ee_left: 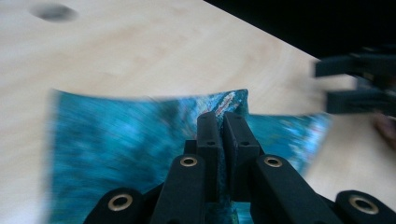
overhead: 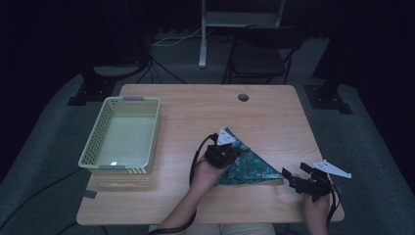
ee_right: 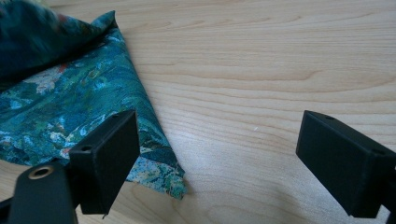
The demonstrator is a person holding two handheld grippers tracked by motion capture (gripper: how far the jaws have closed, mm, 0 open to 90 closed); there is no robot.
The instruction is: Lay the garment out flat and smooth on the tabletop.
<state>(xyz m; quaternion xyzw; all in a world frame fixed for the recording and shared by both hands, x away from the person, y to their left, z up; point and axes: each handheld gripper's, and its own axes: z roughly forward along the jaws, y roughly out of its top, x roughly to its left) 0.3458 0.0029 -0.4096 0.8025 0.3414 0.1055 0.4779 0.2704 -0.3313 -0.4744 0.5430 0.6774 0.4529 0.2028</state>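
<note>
We hold a two-jaw gripper in each hand over the wooden tabletop [overhead: 195, 105]. The left gripper [ee_left: 222, 123] has its jaws pressed together on a raised fold of the teal patterned cloth [overhead: 247, 166]; in the left gripper view that pinched edge stands up between the black jaws while the rest of the fabric spreads blurred below. From the high view, the cloth lies folded into a triangle in the right half of the tabletop, nearer the front edge than the back, with one point reaching towards the front right corner. Our left hand [overhead: 205, 174] sits on the cloth's left side.

The right gripper [ee_right: 217, 154] has its jaws wide apart and grips nothing. In its own view, its left jaw stands over the cloth's pointed corner [ee_right: 159, 172] and its right jaw over bare wood; whether the left jaw touches the fabric we cannot tell. In the high view this gripper lies near the front right corner.

A pale green perforated basket [overhead: 93, 142] stands along the left edge, well apart from the cloth.
</note>
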